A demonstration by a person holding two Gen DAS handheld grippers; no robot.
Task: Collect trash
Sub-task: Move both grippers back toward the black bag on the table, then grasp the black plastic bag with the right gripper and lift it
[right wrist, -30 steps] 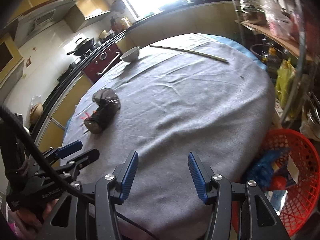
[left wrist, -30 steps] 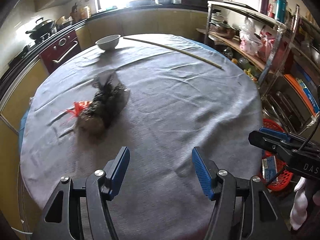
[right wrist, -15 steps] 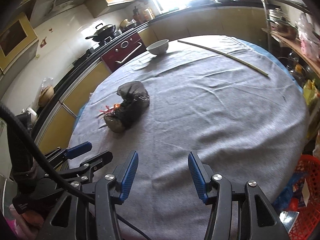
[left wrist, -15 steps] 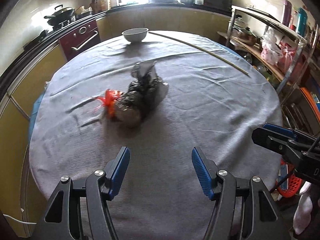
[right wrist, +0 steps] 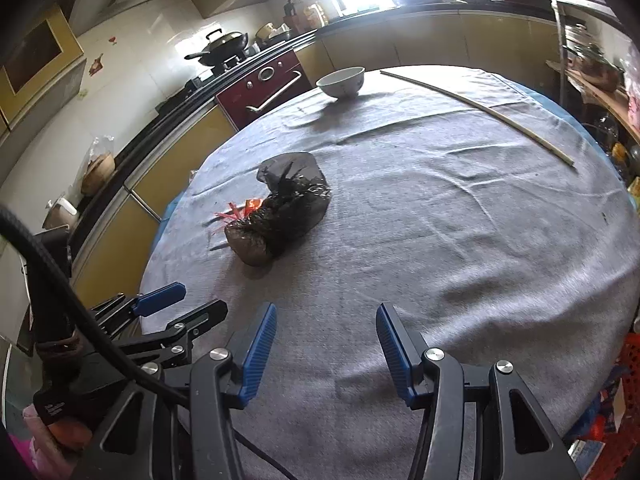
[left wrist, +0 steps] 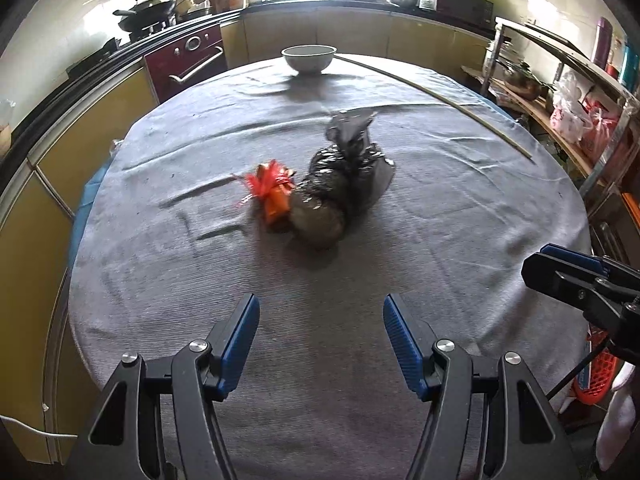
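A filled black trash bag (left wrist: 340,184) (right wrist: 280,216) lies on its side on the round table's grey cloth (left wrist: 440,220) (right wrist: 460,220). A crumpled orange-red wrapper (left wrist: 272,190) (right wrist: 240,214) rests against its left side. My left gripper (left wrist: 318,320) hovers over the near part of the table, open, nothing between its blue pads, the bag well ahead of it. My right gripper (right wrist: 326,328) is open too and holds nothing; the bag lies ahead and to its left. Each gripper shows at the edge of the other's view.
A white bowl (left wrist: 308,58) (right wrist: 342,82) and a long thin stick (left wrist: 440,96) (right wrist: 480,110) lie at the table's far side. A red basket (left wrist: 596,372) (right wrist: 628,364) stands on the floor at right. Metal shelves (left wrist: 560,80) stand to the right, a stove and counter behind.
Both grippers have swung across the table edge, so the bag and wrapper now sit nearer the middle of each view. The red basket has slid out of the right wrist view. Jaws unchanged.
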